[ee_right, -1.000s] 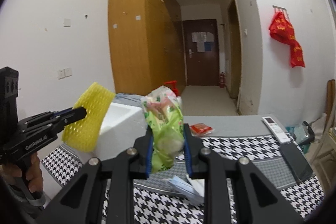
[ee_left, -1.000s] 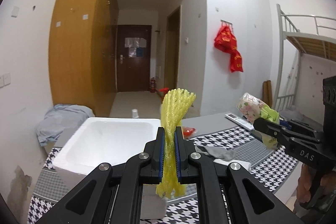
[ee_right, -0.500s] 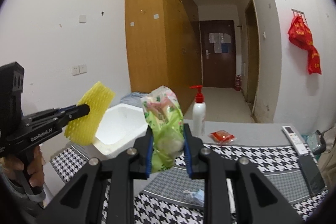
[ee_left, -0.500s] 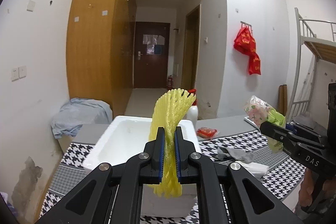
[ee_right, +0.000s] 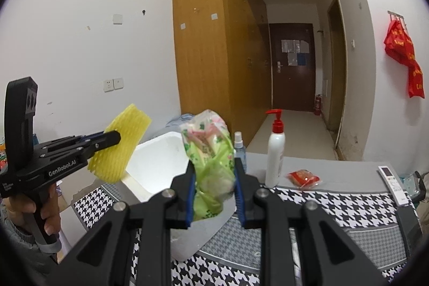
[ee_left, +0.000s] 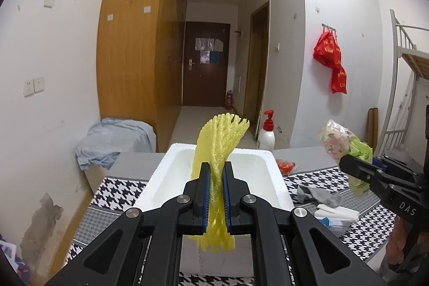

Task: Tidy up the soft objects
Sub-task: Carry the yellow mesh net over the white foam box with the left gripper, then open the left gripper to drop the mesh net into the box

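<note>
My left gripper [ee_left: 214, 176] is shut on a yellow foam net sleeve [ee_left: 218, 141], held in the air just in front of a white foam box [ee_left: 273, 178]. It also shows in the right wrist view [ee_right: 118, 136] with the sleeve [ee_right: 120, 144] left of the box [ee_right: 158, 160]. My right gripper [ee_right: 213, 173] is shut on a green and pink plastic bag of soft goods [ee_right: 210, 154], held above the box's near right corner. The bag also shows in the left wrist view [ee_left: 346, 141] at the right.
A houndstooth cloth [ee_right: 335, 203] covers the table. On it lie a grey sock [ee_left: 316, 193], white tissue packs [ee_left: 336, 211], a red packet [ee_right: 303, 177], a remote [ee_right: 391, 181], a pump bottle [ee_right: 274, 154] and a spray bottle [ee_right: 238, 146]. A blue cloth heap [ee_left: 112, 138] sits at the left.
Both grippers have drawn back and up from the table with their loads. The box now sits further ahead and the pump bottle has come into view.
</note>
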Demonstrator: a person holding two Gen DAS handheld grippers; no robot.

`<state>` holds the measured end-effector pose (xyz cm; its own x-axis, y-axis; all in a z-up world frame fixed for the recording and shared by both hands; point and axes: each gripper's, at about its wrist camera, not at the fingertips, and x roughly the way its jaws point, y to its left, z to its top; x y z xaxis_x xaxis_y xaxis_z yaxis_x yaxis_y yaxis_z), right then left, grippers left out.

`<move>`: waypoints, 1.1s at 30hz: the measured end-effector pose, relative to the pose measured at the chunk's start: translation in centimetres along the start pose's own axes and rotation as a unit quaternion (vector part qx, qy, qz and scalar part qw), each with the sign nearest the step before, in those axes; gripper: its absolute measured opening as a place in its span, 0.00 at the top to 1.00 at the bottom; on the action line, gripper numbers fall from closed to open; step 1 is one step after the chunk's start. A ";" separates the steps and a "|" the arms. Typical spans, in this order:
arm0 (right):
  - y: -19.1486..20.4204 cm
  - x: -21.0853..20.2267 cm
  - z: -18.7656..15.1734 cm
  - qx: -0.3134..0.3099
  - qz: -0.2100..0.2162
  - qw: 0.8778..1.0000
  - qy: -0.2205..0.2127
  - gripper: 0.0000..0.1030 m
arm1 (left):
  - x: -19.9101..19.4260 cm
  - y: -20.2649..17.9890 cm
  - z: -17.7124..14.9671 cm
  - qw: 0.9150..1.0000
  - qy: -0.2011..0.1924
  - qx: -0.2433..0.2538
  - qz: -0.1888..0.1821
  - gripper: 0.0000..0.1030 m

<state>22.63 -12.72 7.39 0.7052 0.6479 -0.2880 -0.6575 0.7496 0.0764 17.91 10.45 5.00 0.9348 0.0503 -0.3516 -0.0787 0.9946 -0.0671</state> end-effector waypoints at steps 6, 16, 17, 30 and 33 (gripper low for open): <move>0.7 1.3 0.3 -0.007 0.008 1.000 0.012 0.73 | 1.3 0.6 0.2 1.000 0.015 -0.010 -0.007 0.91; 0.8 1.8 0.5 -0.008 0.004 1.000 0.016 0.73 | 4.4 0.8 0.7 0.998 0.058 -0.017 -0.027 0.91; 0.9 1.9 0.5 -0.008 0.003 1.000 0.017 0.73 | 4.5 0.8 0.7 0.998 0.061 -0.015 -0.027 0.91; 0.8 2.1 0.5 -0.005 -0.003 1.000 0.020 0.73 | 6.1 0.2 0.8 0.996 0.075 0.001 -0.045 0.85; 0.8 2.1 0.5 -0.004 -0.005 1.000 0.021 0.73 | 6.0 0.1 1.0 0.997 0.072 0.002 -0.042 0.54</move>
<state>23.74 -10.71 7.31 0.7008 0.6335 -0.3279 -0.6522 0.7552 0.0650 23.89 10.98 3.83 0.8788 -0.0461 -0.4750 -0.0011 0.9951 -0.0986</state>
